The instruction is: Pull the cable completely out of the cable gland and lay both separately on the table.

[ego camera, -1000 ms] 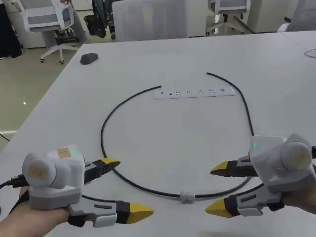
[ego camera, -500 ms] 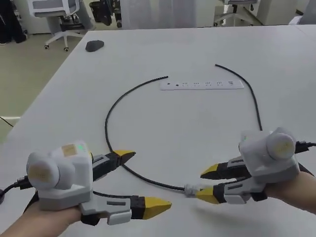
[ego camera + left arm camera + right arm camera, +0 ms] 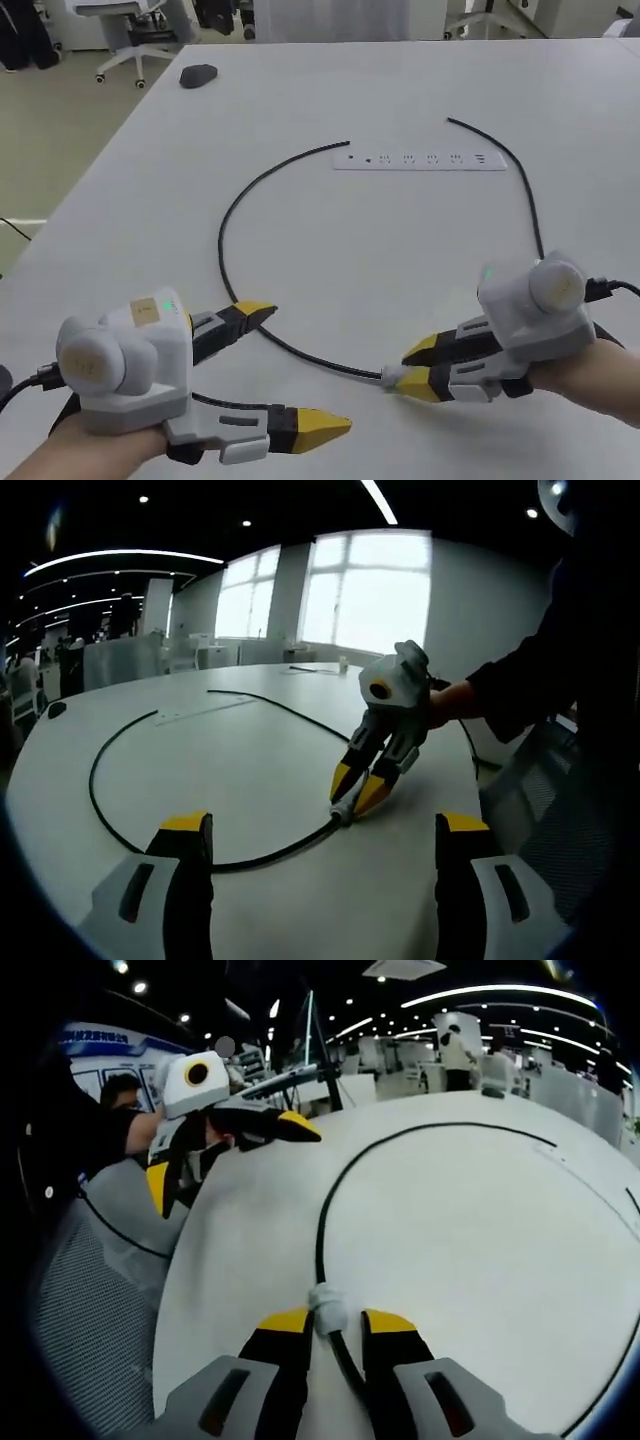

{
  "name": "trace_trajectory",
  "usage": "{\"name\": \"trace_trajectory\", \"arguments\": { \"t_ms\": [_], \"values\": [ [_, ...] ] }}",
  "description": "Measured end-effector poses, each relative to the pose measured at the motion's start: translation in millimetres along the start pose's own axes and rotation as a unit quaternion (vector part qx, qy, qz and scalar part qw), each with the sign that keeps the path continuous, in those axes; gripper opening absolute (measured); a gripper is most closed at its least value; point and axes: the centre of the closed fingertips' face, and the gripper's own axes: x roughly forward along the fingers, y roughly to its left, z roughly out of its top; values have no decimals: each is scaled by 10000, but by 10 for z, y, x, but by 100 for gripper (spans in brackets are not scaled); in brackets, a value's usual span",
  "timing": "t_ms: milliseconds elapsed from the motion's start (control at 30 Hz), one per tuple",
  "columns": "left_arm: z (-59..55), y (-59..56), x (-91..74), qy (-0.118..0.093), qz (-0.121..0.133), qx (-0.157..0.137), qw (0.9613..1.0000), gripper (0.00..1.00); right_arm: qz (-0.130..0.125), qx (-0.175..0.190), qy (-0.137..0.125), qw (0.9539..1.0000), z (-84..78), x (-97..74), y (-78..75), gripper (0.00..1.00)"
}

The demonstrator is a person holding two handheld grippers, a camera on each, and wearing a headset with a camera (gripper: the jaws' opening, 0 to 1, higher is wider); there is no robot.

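Black cable lies in a wide open loop on the white bench, with a small pale-grey cable gland threaded on it at the near side. My right gripper has its jaws clamped on the cable gland. My left gripper hovers nearby, jaws wide apart.

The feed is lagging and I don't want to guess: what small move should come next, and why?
Probably lower the left gripper onto the cable just beside the cable gland and close on it. The right gripper looks pinched on the cable gland, the cable is threaded through it, and the left fingers stand wide open and hold nothing.
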Motion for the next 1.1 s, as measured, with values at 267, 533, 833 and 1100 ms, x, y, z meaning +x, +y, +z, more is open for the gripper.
{"name": "trace_trajectory", "arguments": {
  "t_ms": [267, 533, 833, 1100],
  "values": [
    [-29, 13, -4, 9, 12, -49, 10000, 93, -95, -1172, 36, 9931, -10, 22, 47, 9],
    [-20, -15, 12, -14, -64, -95, 9999, 91, -168, -1095, -59, 9938, -27, 30, 53, 8],
    [217, -127, 43, -262, -303, -385, 9985, 86, 56, -928, -249, 9954, 189, -203, 316, 8],
    [337, -500, 116, -298, -1136, -441, 9921, 57, 30, -1363, -595, 9889, 496, -532, 629, 8]
  ]
}}
